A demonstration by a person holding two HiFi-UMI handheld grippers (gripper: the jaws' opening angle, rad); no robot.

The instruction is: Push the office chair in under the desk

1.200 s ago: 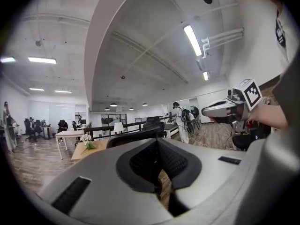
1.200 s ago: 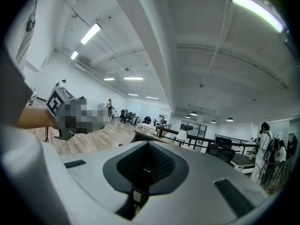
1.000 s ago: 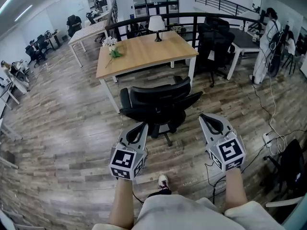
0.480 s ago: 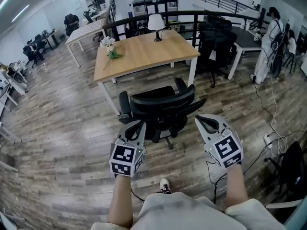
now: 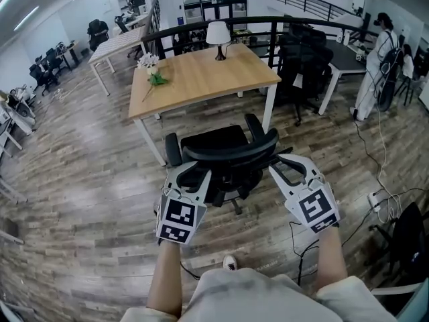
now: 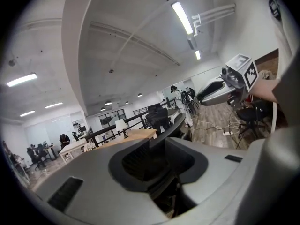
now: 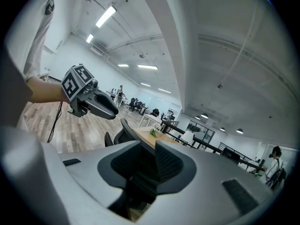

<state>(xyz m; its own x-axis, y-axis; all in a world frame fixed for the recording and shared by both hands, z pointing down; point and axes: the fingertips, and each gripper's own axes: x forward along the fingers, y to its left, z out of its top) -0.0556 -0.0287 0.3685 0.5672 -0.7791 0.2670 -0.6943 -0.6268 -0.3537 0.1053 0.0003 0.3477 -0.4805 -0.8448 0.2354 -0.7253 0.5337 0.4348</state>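
A black office chair (image 5: 224, 154) stands on the wood floor just in front of the wooden desk (image 5: 201, 76), its seat facing the desk. My left gripper (image 5: 190, 178) is at the left end of the curved backrest top and my right gripper (image 5: 288, 166) at the right end. Both sets of jaws are opening. In the left gripper view the backrest rim (image 6: 171, 128) runs out of the gap of the left gripper (image 6: 157, 146). In the right gripper view the rim (image 7: 123, 130) shows just ahead of the right gripper (image 7: 140, 153). I see no pad pressing on it.
On the desk stand a white lamp (image 5: 218, 32) and a flower bunch (image 5: 153, 66). Black chairs (image 5: 305, 59) crowd the desk's right end by a railing. A person (image 5: 375, 52) stands far right. Cables (image 5: 375, 200) lie on the floor to my right.
The chair and I have come nearer the desk. Both grippers moved up to the backrest top, and their jaws went from shut to apart.
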